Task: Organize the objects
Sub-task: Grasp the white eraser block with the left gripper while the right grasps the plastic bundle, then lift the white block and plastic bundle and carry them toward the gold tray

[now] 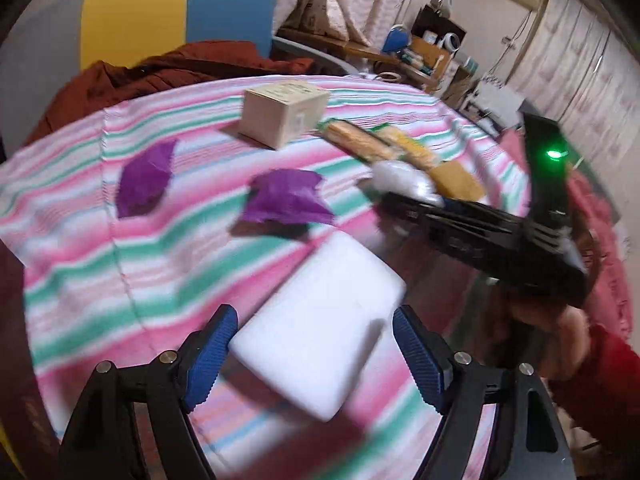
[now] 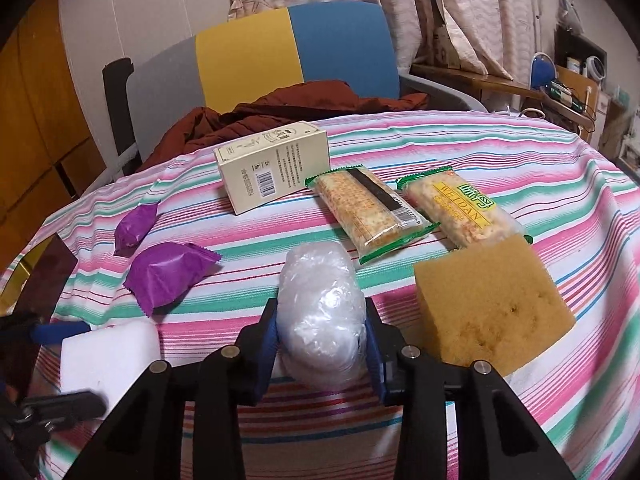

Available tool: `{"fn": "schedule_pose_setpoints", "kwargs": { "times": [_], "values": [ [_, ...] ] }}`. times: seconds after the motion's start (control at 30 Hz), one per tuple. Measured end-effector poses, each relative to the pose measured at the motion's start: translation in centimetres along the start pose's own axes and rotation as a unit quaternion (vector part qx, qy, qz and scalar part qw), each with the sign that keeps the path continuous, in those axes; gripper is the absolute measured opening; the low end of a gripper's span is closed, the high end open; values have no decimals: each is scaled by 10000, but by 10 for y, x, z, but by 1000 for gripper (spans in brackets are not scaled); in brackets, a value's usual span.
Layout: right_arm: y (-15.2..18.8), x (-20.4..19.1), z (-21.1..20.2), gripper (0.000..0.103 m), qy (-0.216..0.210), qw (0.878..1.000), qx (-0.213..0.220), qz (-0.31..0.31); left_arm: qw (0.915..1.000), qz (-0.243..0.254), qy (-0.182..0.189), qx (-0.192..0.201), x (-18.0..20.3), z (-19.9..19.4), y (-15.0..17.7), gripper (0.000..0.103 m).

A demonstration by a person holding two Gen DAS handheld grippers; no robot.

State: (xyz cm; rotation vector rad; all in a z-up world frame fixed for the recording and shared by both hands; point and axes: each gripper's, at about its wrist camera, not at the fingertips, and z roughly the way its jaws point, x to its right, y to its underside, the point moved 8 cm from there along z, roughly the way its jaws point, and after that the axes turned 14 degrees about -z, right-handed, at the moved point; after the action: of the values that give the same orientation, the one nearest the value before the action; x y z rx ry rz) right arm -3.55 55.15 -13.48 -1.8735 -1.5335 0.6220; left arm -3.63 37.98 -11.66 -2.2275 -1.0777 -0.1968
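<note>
My left gripper [image 1: 312,344] has its blue pads [image 1: 212,356] on both sides of a white foam block [image 1: 320,324] and is shut on it at the table's near edge; the block also shows in the right wrist view [image 2: 108,360]. My right gripper [image 2: 322,344] is shut on a clear plastic-wrapped bundle [image 2: 320,316]; the gripper also shows in the left wrist view [image 1: 480,236]. On the striped cloth [image 2: 520,168] lie two purple packets [image 2: 168,276] [image 2: 134,226], a cream box [image 2: 276,164], two cracker packs [image 2: 368,212] [image 2: 464,208] and a brown sponge [image 2: 492,304].
A chair with a grey, yellow and blue back [image 2: 280,56] stands behind the table with a rust-red garment [image 2: 288,108] on it. Curtains and a cluttered shelf [image 2: 568,84] are at the back right. The person's red sleeve [image 1: 600,376] is at the right.
</note>
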Motion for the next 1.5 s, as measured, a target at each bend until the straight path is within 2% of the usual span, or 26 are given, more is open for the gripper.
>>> {"fn": "schedule_pose_setpoints", "kwargs": {
  "times": [0.1, 0.23, 0.33, 0.43, 0.53, 0.67, 0.83, 1.2, 1.5],
  "values": [
    [0, 1, 0, 39, -16, 10000, 23, 23, 9996, 193, 163, -120, 17, -2, 21, 82],
    [0, 1, 0, 39, -28, 10000, 38, 44, 9993, 359, -2, -54, 27, -4, 38, 82],
    [0, 2, 0, 39, -39, 10000, 54, 72, 9986, 420, -245, 195, 24, -8, 35, 81],
    [0, 1, 0, 39, -22, 10000, 56, 72, 9986, 352, -288, 276, 21, -6, 27, 79],
    [0, 1, 0, 39, -2, 10000, 53, 56, 9983, 372, -349, 270, 20, 0, 26, 62],
    [0, 2, 0, 39, 6, 10000, 55, 52, 9942, 715, -611, 514, 25, 4, 26, 60],
    [1, 3, 0, 39, 26, 10000, 52, 45, 9914, 740, -567, 914, 22, 0, 32, 58],
    [3, 4, -6, 39, 146, 9998, 131, 105, 9906, 239, -455, 1264, 8, -7, 34, 57],
    [16, -18, -24, 39, 29, 9997, 224, 120, 9917, -220, -296, 1235, -8, -15, 41, 57]
  ]
}}
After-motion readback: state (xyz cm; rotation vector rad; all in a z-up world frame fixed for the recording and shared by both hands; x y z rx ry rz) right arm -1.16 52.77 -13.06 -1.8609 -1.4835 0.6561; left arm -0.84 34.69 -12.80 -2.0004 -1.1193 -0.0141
